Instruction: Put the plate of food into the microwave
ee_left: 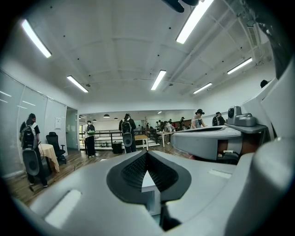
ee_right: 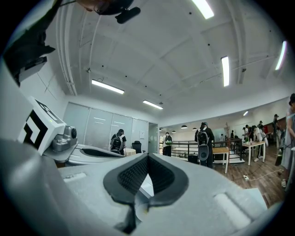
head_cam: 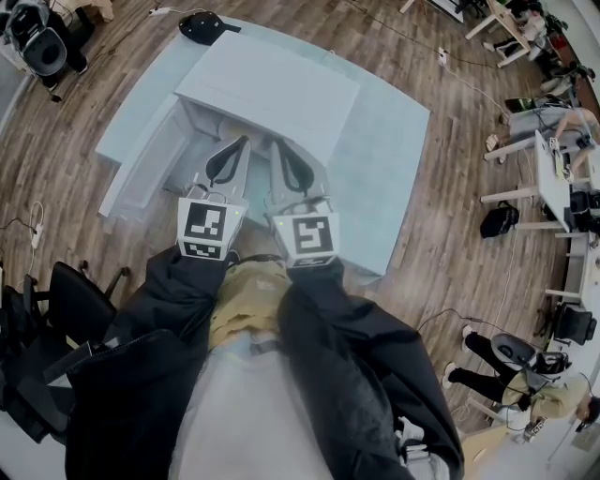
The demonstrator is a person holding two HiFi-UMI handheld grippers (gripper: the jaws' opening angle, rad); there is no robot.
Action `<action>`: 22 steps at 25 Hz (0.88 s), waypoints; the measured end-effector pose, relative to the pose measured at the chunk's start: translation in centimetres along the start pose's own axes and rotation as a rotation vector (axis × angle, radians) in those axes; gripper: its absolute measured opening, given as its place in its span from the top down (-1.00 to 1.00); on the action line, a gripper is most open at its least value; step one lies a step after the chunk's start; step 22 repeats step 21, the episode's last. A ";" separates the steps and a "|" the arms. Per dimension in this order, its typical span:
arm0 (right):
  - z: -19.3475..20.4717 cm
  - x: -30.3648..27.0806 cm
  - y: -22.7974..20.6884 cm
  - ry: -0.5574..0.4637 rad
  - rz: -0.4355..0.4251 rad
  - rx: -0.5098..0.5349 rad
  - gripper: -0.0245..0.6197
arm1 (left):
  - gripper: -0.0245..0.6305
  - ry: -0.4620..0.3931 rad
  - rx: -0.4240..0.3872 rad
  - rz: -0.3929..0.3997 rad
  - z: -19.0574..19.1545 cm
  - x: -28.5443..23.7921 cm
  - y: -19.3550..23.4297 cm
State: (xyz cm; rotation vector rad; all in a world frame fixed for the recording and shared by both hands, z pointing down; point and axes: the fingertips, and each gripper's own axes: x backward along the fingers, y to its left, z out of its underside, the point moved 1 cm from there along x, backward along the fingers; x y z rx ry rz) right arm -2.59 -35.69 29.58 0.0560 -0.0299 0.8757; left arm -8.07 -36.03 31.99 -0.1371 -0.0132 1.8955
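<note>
In the head view a white microwave [head_cam: 270, 90] stands on a pale table [head_cam: 389, 178], its door [head_cam: 141, 167] swung out to the left. A beige patch [head_cam: 225, 127] shows in its opening; I cannot tell what it is. My left gripper [head_cam: 242, 142] and right gripper [head_cam: 276, 146] hover side by side just in front of the opening, pointing level. Both are shut with nothing between the jaws. The left gripper [ee_left: 146, 155] has its ribbed pads meeting at the tip in its own view, and so does the right gripper [ee_right: 147, 156].
A black device [head_cam: 202, 26] with a cable lies at the table's far edge. Office chairs [head_cam: 66, 300] stand at the left, desks [head_cam: 553, 178] and seated people at the right. The holder's dark sleeves [head_cam: 178, 300] fill the lower middle. Wooden floor surrounds the table.
</note>
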 end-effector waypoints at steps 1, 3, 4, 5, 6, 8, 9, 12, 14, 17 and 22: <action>0.1 0.0 0.0 0.001 0.000 -0.002 0.95 | 0.93 0.002 0.001 -0.001 0.1 0.0 0.0; 0.5 -0.1 -0.1 0.006 -0.003 -0.004 0.95 | 0.93 0.006 0.001 -0.002 0.2 -0.1 0.1; 0.7 -0.1 -0.1 0.007 -0.004 -0.004 0.95 | 0.93 0.009 0.001 -0.002 0.2 -0.1 0.1; 0.7 -0.1 -0.1 0.009 -0.004 -0.005 0.95 | 0.93 0.011 0.001 -0.002 0.3 -0.2 0.1; 0.8 -0.1 -0.1 0.010 -0.004 -0.005 0.95 | 0.93 0.014 0.001 -0.002 0.3 -0.2 0.1; 0.8 -0.1 0.0 0.013 -0.005 -0.002 0.95 | 0.93 0.018 0.005 -0.001 0.4 -0.2 0.2; 0.9 -0.1 0.0 0.014 -0.005 0.002 0.95 | 0.93 0.019 0.006 -0.001 0.5 -0.2 0.2; 0.8 -0.2 0.2 0.015 -0.005 0.013 0.95 | 0.93 0.025 0.010 0.002 0.6 -0.3 0.2; 0.9 -0.1 0.1 0.017 0.000 0.012 0.95 | 0.93 0.030 0.010 0.006 0.8 -0.4 0.2; 1.1 0.0 0.0 0.021 0.007 0.011 0.95 | 0.93 0.036 0.011 0.011 1.1 -0.4 0.1; 1.1 0.1 0.0 0.022 0.015 0.013 0.95 | 0.93 0.042 0.014 0.017 1.1 -0.5 0.1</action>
